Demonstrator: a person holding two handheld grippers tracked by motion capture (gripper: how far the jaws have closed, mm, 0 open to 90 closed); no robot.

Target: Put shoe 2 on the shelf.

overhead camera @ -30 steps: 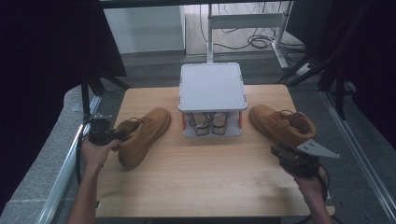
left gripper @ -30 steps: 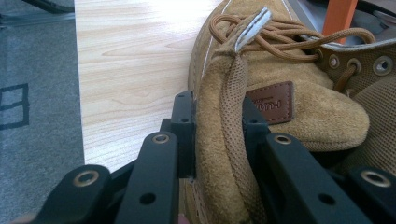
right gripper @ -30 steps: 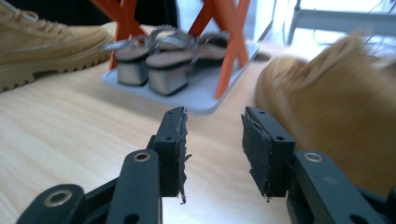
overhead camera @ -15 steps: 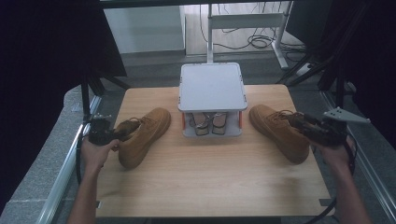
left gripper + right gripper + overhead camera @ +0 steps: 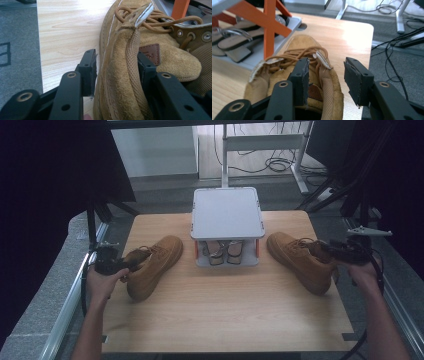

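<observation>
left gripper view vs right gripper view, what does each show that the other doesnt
Left gripper view: the left boot with its collar wall between the left gripper jaws, which have just been opening, and a brown tongue label. Right gripper view: the right boot collar between the open right gripper jaws, sandals in the rack, floor cables. Both: tan laced boots, table, orange rack struts.

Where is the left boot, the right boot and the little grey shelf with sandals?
left boot [image 5: 152, 265], high view, on its laced top.
right boot [image 5: 295, 260], high view, on its side.
grey shelf [image 5: 227, 212], high view, on its flat top.
</observation>
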